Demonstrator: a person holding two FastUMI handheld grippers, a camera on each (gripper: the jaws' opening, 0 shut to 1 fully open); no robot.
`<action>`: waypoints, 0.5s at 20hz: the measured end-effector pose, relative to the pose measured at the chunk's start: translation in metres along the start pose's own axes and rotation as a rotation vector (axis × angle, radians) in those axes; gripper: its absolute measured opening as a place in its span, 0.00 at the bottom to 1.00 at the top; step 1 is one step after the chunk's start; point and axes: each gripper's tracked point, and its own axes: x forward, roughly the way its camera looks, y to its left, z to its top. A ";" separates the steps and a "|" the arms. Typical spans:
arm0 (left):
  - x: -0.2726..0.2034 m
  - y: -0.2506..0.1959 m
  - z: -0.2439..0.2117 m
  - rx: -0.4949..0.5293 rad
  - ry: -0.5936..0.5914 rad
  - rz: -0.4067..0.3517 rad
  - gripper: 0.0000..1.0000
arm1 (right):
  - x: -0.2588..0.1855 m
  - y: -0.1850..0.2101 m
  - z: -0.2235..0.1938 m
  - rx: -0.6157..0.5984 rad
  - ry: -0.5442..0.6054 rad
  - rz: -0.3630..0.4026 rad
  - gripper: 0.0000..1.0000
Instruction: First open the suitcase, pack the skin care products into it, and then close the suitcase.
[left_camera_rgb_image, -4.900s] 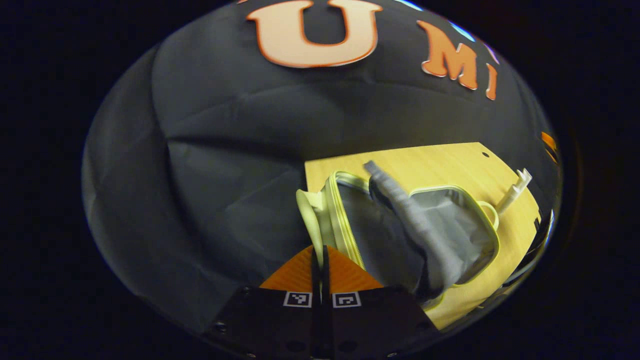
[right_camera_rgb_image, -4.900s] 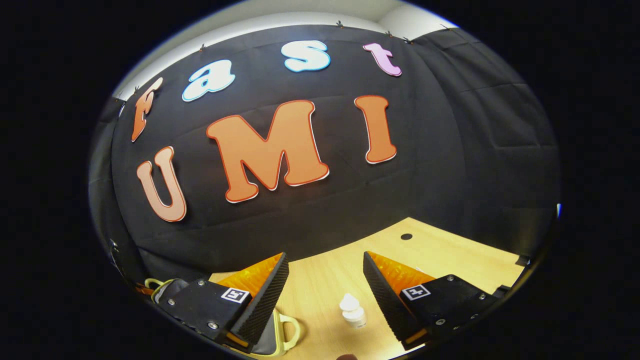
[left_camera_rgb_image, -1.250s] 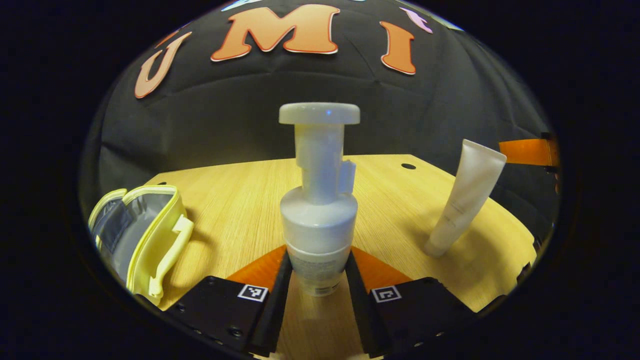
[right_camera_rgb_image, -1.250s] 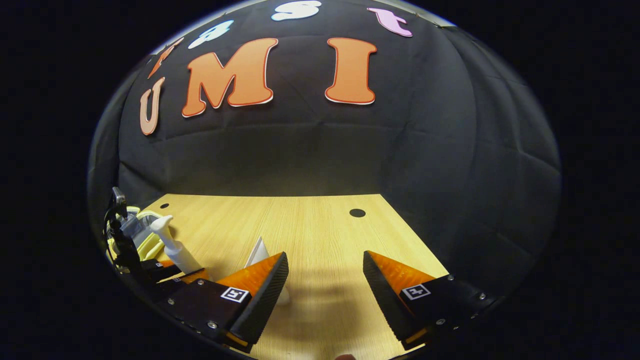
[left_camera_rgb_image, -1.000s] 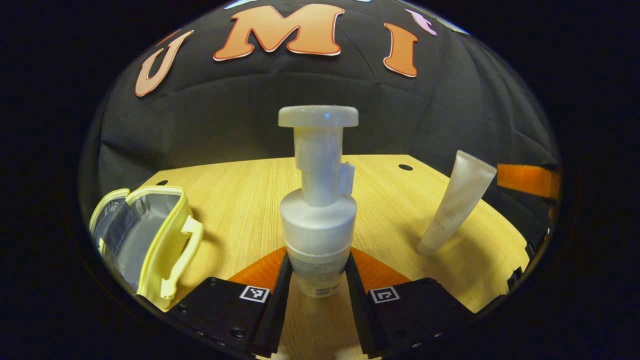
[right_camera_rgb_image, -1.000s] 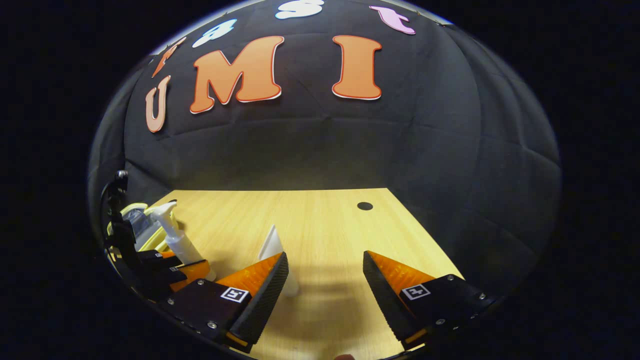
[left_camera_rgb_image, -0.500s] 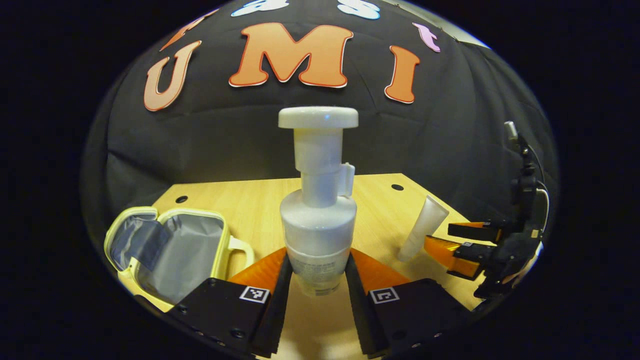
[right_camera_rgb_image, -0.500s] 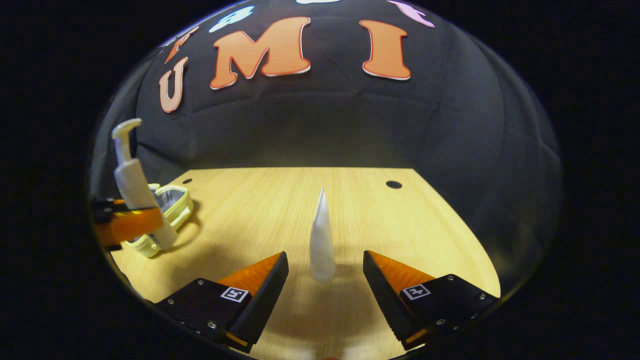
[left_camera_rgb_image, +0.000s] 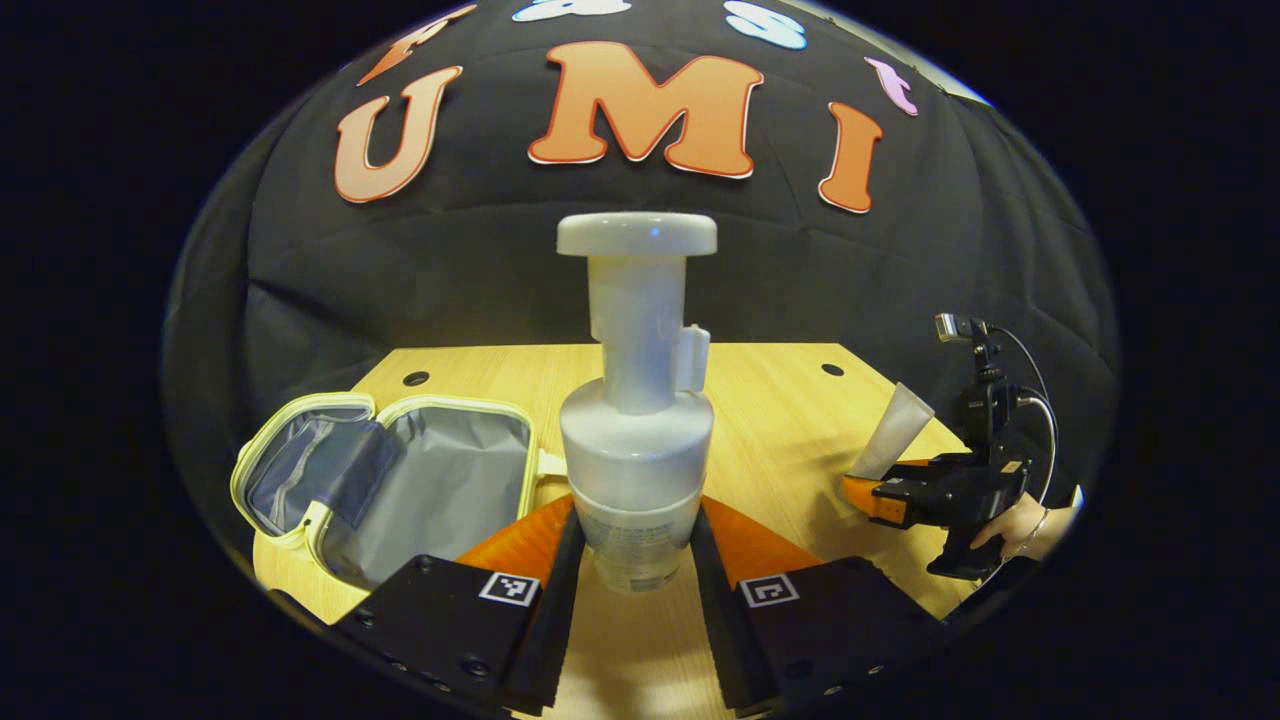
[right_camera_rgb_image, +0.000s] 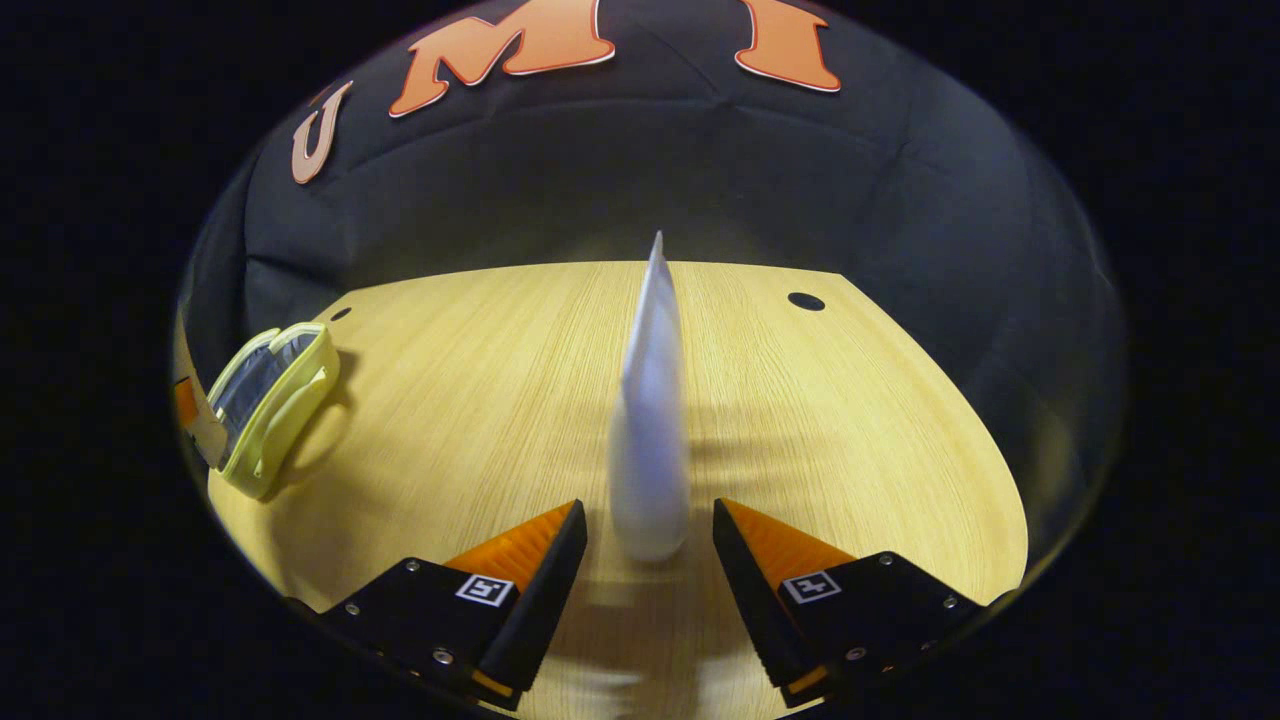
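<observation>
1. Right gripper view: the tube (right_camera_rgb_image: 650, 420) stands upright on its cap end on the tabletop (right_camera_rgb_image: 480, 370), its long axis vertical and its flat crimped end uppermost. It stands straight ahead of the right gripper (right_camera_rgb_image: 648, 530), its base between the two fingers.
2. Those fingers are spread to either side of the tube's base with a gap on each side, and neither presses on it. My reading is that the next move for this hand is a plain squeeze low on the tube, with little sideways correction needed.
3. Left gripper view: the pump bottle (left_camera_rgb_image: 637, 420) is upright, its long axis vertical and its pump head on top. The left gripper (left_camera_rgb_image: 630, 560) pinches its lower body, with both fingers pressed on it.
4. From the pump bottle, the suitcase (left_camera_rgb_image: 400, 480) lies just to the left on the tabletop, unzipped, with its lid folded back and its grey lining facing up. I judge the left hand nearer the suitcase, so the bottle likely goes in first with a short carry to the left.
5. From the pump bottle, the tube and the right gripper (left_camera_rgb_image: 880, 490) are well apart to the right, and a hand (left_camera_rgb_image: 1020, 525) holds that gripper's handle.
</observation>
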 end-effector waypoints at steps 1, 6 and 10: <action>0.001 0.006 -0.002 0.004 0.002 0.008 0.58 | 0.004 0.000 -0.001 -0.004 -0.002 -0.005 0.80; 0.005 0.021 -0.012 -0.007 0.029 0.008 0.58 | 0.016 -0.001 0.000 -0.003 -0.002 -0.032 0.53; -0.008 0.044 0.005 0.013 0.032 0.011 0.58 | 0.001 0.010 0.010 0.068 0.007 -0.004 0.44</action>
